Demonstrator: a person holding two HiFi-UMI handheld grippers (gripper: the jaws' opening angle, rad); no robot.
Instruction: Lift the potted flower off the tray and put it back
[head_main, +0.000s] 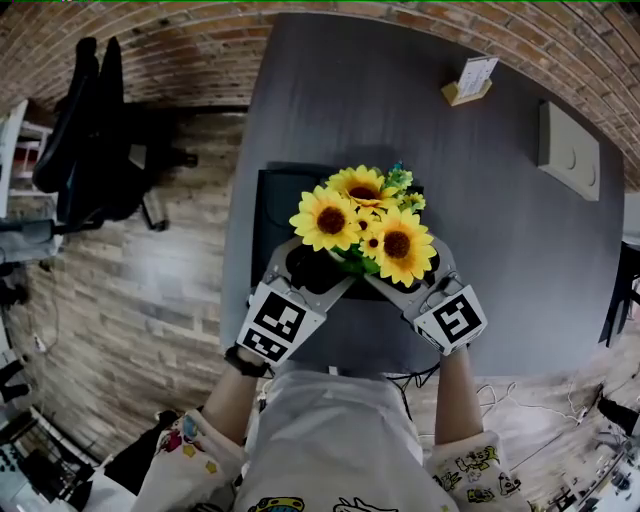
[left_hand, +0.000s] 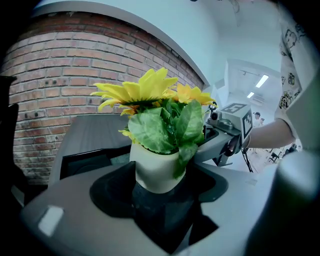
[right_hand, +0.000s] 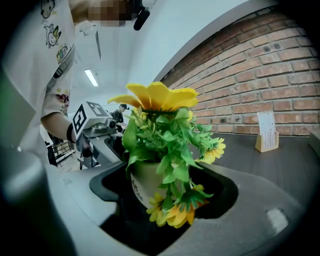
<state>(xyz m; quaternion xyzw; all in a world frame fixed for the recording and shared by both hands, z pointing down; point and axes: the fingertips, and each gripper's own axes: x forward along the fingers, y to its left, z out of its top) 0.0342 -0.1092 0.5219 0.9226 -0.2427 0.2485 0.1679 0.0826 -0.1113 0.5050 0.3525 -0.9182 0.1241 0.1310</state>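
Note:
The potted flower (head_main: 365, 225), yellow sunflowers with green leaves in a white pot (left_hand: 155, 170), hangs over the black tray (head_main: 275, 190) on the dark grey table. My left gripper (head_main: 305, 268) grips the pot from the left and my right gripper (head_main: 400, 275) from the right, each with wide-set jaws pressed on the pot's sides. In the right gripper view the pot (right_hand: 142, 182) sits in the jaw notch, and the left gripper (right_hand: 92, 130) shows behind it. The pot's base and the tray below it are hidden by blooms and jaws.
A small card holder (head_main: 468, 80) stands at the table's far right, with a grey box (head_main: 570, 150) beside it. A black office chair (head_main: 90, 130) stands on the wooden floor to the left. A brick wall runs behind the table. Cables lie on the floor near the person's right side.

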